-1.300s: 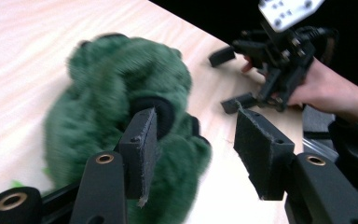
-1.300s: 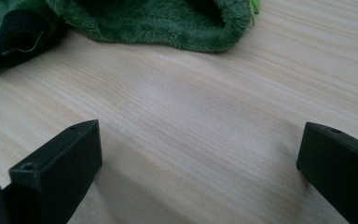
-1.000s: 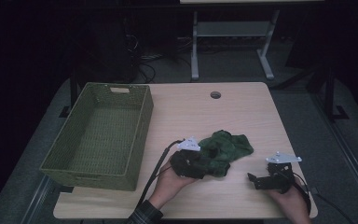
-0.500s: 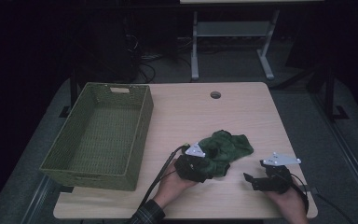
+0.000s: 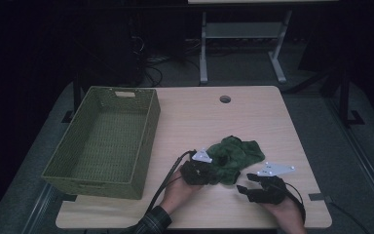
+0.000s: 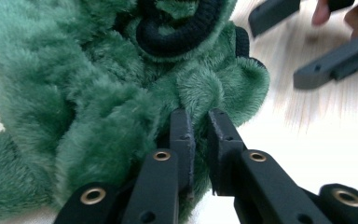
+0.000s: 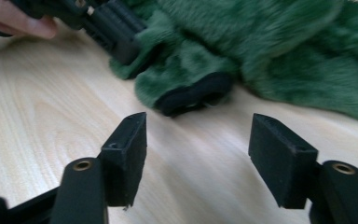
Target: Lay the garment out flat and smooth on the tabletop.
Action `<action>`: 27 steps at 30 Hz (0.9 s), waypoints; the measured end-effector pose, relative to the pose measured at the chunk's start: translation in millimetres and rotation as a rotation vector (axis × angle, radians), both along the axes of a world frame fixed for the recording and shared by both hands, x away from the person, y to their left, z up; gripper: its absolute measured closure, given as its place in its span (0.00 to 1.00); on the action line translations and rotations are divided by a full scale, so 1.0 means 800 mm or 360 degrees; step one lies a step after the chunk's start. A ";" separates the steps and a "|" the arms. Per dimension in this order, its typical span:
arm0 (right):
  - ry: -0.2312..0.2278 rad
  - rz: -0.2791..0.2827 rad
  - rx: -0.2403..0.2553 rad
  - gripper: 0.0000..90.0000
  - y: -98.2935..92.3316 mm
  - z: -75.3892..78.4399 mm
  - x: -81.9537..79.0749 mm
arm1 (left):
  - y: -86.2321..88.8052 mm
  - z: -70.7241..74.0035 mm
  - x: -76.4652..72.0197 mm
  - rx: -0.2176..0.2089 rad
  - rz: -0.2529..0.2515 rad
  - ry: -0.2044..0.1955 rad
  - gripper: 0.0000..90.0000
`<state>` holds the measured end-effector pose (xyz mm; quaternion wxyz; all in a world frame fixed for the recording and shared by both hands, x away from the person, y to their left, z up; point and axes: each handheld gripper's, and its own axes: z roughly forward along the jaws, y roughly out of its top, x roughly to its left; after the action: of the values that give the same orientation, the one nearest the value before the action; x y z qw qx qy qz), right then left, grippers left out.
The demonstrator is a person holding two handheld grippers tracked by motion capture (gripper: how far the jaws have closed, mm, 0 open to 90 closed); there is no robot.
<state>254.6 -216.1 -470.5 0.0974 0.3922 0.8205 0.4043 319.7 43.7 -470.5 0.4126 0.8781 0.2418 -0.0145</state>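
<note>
Presently: green fleece garment (image 5: 233, 157) crumpled on table (image 5: 195, 117), near front edge | left gripper (image 6: 200, 122) just closed, jaws pinching a fleece fold | right gripper (image 7: 198, 154) narrowing, jaws apart, nothing between, just beside black cuff (image 7: 193, 99) | woven basket (image 5: 104, 141) well left

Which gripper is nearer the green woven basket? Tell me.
Left. The left gripper sits just right of the green woven basket, pinching the green fleece garment. The right gripper lies farther right, beyond the garment's near edge.

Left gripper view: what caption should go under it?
Left gripper pinching a fold of fuzzy green cloth on the table.
</note>
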 end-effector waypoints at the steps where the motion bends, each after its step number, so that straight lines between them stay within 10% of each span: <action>1: 0.0011 0.0010 0.0010 0.45 0.004 -0.001 0.001 | 0.001 0.000 0.000 -0.0002 -0.0002 -0.0002 0.92; 15: 0.0018 0.0032 -0.0022 0.90 0.026 -0.003 0.016 | 0.015 0.018 -0.010 -0.0186 0.0029 0.0019 0.96; 27: -0.0040 0.0013 -0.0027 0.92 -0.003 0.012 0.012 | 0.050 0.049 -0.004 -0.0333 0.0082 0.0017 0.96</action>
<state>264.1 -218.1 -460.9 0.1095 0.3828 0.8243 0.4026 316.2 83.3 -431.1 0.5011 0.8235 0.2637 -0.0338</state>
